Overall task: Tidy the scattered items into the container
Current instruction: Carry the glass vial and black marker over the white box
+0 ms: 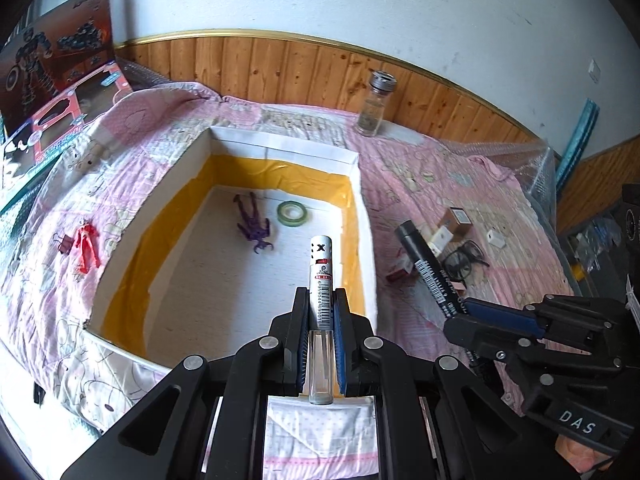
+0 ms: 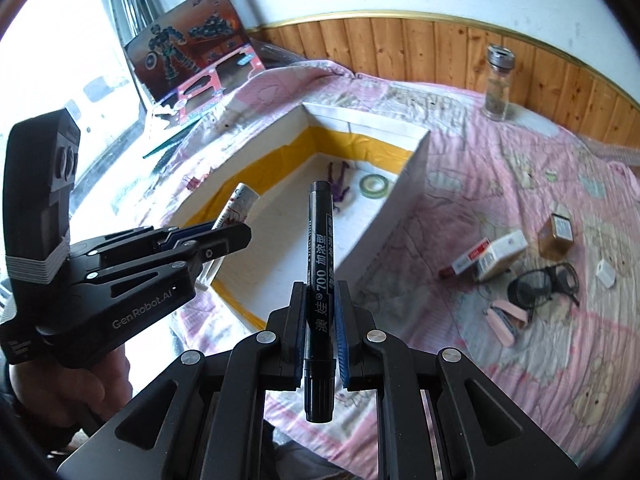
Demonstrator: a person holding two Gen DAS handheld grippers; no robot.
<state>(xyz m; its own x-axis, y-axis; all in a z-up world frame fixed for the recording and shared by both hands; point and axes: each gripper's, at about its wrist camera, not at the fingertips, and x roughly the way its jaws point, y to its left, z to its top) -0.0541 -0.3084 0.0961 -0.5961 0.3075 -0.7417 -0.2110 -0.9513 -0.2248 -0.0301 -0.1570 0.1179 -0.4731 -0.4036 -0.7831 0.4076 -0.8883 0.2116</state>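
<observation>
So going left to right on the pink quilt (image 1: 420,184): 1 red figure (image 1: 86,250) lying outside the white box (image 1: 280,148), just beside its left wall, with 1 small dark clip touching it. Inside the box there are 2 things on the floor, 1 purple figure (image 1: 254,226) and 1 green tape roll (image 1: 293,213), near each other but apart. Behind the box's right corner stands 1 upright glass jar (image 1: 374,104) by the wood panelling. Right of the box is a loose pile: 1 pair of glasses (image 2: 548,280), 1 cigarette-type pack (image 2: 496,256), 1 small brown box (image 2: 558,232), 1 white block (image 2: 606,274) and a pink item I can't make out.

Now the hands. The left tool (image 1: 322,300) is clamped on 1 white glue stick (image 1: 320,264), pointing forward, held over the near end of the box. The right tool (image 2: 320,296) is clamped on 1 black marker (image 2: 318,248), also pointing forward, hovering just right of the left one near the box's near right corner. Both tools sit close together, angled toward the box.
</observation>
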